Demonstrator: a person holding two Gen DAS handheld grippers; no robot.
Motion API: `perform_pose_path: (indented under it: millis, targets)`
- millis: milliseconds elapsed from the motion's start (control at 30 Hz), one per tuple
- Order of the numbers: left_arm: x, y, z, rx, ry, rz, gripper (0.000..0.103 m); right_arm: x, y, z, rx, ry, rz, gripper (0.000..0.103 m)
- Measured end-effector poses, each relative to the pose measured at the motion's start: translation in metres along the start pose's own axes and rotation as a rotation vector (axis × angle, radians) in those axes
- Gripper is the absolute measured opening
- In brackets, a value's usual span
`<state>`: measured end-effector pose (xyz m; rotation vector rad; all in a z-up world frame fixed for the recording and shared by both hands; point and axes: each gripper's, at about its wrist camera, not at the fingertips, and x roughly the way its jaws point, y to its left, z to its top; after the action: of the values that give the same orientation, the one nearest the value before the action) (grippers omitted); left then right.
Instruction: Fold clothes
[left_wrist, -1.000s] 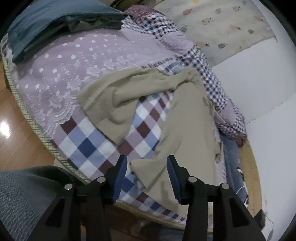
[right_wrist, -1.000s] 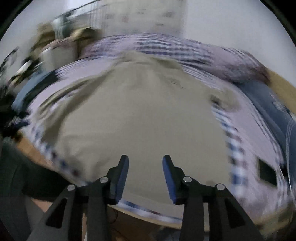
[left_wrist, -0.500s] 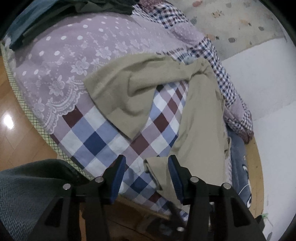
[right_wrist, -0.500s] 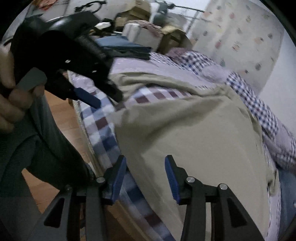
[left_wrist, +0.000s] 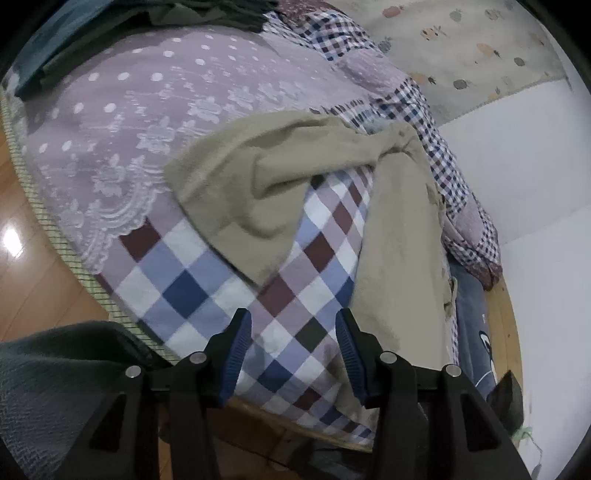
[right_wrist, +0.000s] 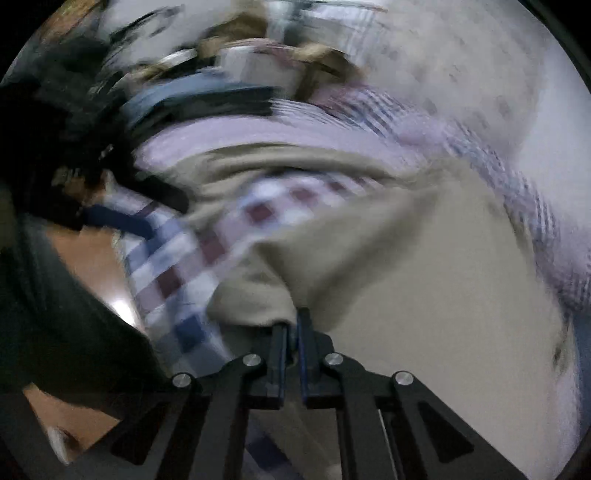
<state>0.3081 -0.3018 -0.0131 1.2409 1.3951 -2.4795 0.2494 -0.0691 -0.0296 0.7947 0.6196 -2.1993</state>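
Observation:
A pair of beige trousers (left_wrist: 399, 236) lies spread on the checked bedcover (left_wrist: 192, 288), one leg toward the left (left_wrist: 243, 192), the other running along the right. My left gripper (left_wrist: 293, 354) is open and empty above the cover near the bed's front edge, left of the right leg. In the blurred right wrist view my right gripper (right_wrist: 291, 332) is shut on a bunched edge of the beige trousers (right_wrist: 424, 280). The left gripper (right_wrist: 122, 218) shows there at the left.
A lilac lace blanket (left_wrist: 147, 110) covers the bed's left part. Dark folded items (left_wrist: 110, 33) lie at the far edge. A plaid quilt (left_wrist: 436, 147) runs along the wall. A blue garment (left_wrist: 472, 332) lies at the right. Wood floor (left_wrist: 33, 266) lies left.
My right gripper has closed on the trousers' edge and is moving fast. The trouser hem that lay between my left gripper's fingers has gone from there; the left gripper stays open.

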Motion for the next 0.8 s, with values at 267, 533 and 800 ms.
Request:
perform_pose_path:
  millis: [267,533,800]
  targets:
    - [0.014,-0.047,-0.014,0.214,0.046,0.004,0.051,-0.022,-0.108,-0.029,0.392,0.084,0.033,0.006]
    - [0.024,-0.110,-0.060,0.613,0.072,0.041,0.051,-0.033,-0.122,-0.035,0.448,0.090,0.131,0.025]
    - [0.051,-0.123,-0.074,0.625,0.147,-0.049,0.051,-0.052,-0.138,-0.032,0.507,0.024,0.134,0.036]
